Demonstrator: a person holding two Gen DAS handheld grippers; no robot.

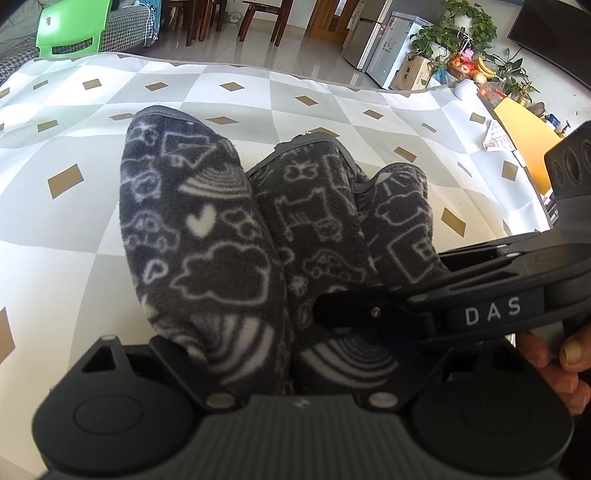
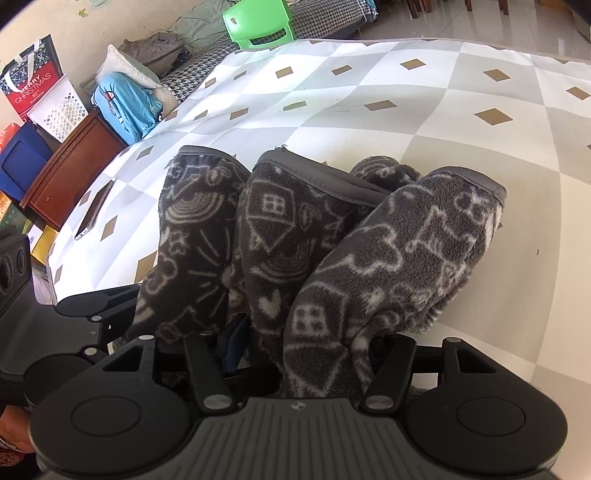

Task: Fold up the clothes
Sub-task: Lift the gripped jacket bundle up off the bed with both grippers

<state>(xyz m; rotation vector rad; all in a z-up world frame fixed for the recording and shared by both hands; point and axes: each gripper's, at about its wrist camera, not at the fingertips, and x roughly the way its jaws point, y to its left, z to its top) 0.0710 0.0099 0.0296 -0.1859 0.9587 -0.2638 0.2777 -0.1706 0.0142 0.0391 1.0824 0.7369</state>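
Eyes on the fleece garment (image 2: 332,258): dark grey with white doodles of houses, hearts, clouds and rainbows. It is bunched into three or four upright humps, grey-bound edges on top. It sits at the near side of the bench (image 1: 258,92), on the grey-and-white checked cloth with gold diamonds, right in front of both tools.

The right hand-held gripper (image 2: 310,350) is buried in it. Fleece packs the gap between its fingers, a blue pad lies against the cloth on one side, and the far finger is lost under the biggest hump, so it looks clamped on the bunch.

The left hand-held gripper (image 1: 295,350) has fleece welling up between its arms too. Its fingertips are smothered, though, and I can't tell whether it is pinching or just straddling the cloth.

The two tools sit just beside each other. In the left view, the right one's black finger lies across the fleece, with the person's hand (image 1: 554,362) wrapped round its grip.

Further out, a phone (image 2: 92,214) lies on the bench near its edge. Beyond the far edge stands a green plastic chair (image 1: 70,29). Off to the side are a blue backpack (image 2: 125,107) and potted plants (image 1: 461,33).
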